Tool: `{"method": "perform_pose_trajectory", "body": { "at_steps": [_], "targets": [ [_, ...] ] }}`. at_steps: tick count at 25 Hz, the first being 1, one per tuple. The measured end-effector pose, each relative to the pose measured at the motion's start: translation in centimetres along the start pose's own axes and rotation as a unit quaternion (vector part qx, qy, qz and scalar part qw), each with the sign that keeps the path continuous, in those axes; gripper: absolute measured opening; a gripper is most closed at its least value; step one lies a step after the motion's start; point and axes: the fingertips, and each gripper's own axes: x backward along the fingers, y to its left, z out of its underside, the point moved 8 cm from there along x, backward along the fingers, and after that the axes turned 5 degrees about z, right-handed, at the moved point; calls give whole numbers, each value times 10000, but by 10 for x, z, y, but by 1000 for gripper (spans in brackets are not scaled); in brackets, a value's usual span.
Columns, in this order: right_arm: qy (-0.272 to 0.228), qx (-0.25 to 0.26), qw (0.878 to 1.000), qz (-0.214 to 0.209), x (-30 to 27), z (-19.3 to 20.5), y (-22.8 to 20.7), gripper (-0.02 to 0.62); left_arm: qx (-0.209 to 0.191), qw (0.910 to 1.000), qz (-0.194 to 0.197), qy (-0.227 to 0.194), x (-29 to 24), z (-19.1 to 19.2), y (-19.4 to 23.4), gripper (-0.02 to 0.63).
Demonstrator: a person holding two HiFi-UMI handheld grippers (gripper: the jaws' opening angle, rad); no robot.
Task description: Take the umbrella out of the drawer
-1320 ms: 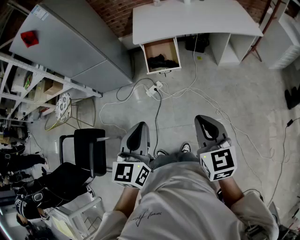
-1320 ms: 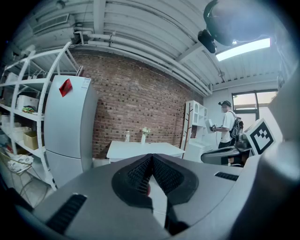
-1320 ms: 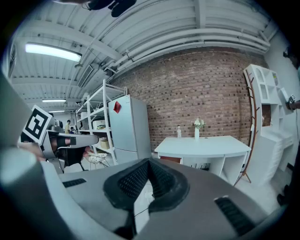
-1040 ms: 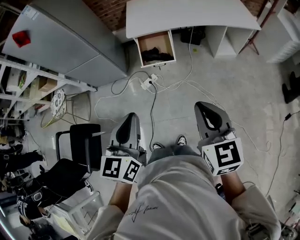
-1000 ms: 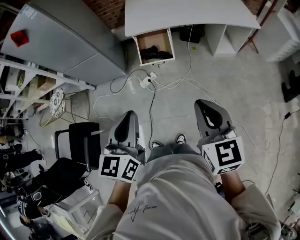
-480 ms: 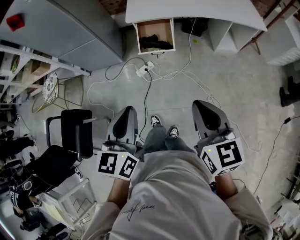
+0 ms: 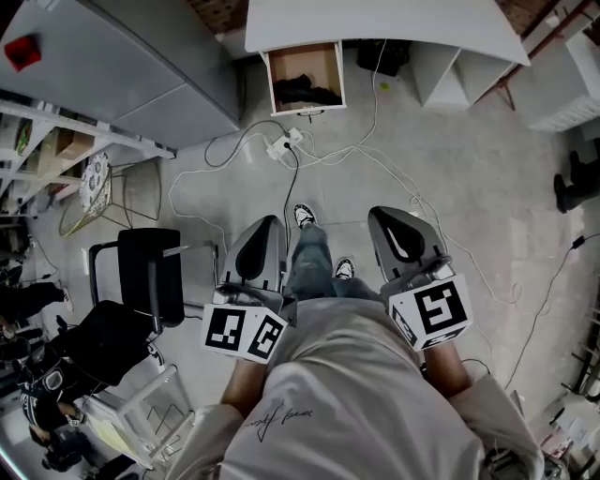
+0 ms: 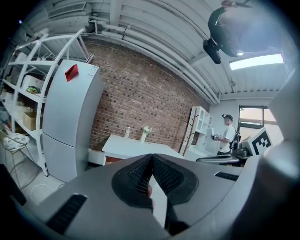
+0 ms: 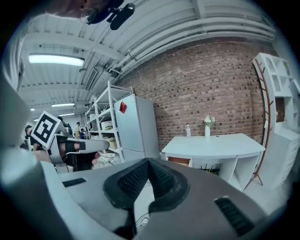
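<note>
Lying dark inside the open drawer (image 7: pixel 277 67) under the desk (image 7: pixel 375 23), the umbrella (image 7: pixel 305 93) is well apart from the left gripper (image 7: pixel 265 230) and right gripper (image 7: pixel 386 221), both clenched empty, pointing its way.

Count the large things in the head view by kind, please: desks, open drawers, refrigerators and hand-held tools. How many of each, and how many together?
desk: 1
open drawer: 1
refrigerator: 1
tools: 2 (left tool, right tool)
Total: 5
</note>
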Motion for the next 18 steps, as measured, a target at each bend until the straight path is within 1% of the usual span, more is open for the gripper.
{"method": "perform_pose_trajectory", "body": {
  "at_steps": [1,5,9,14,18],
  "targets": [
    [25,35,10000,19,-3,-1,0,14,0,10000,22,2,-3,-1,2,17],
    [94,-117,9999,-23,-21,-5,-6,15,-101,9999,57,8,-19,-7,11,17],
    [200,-135,9997,-78,-42,-10,-8,15,-89,9999,101,46,-33,-15,26,17],
    [419,7,9990,-163,-80,-19,-8,15,-126,9997,188,75,-57,-29,54,17],
    [508,-92,9984,-247,-114,-30,-8,15,-157,9994,269,130,-80,-45,78,17]
  ]
}}
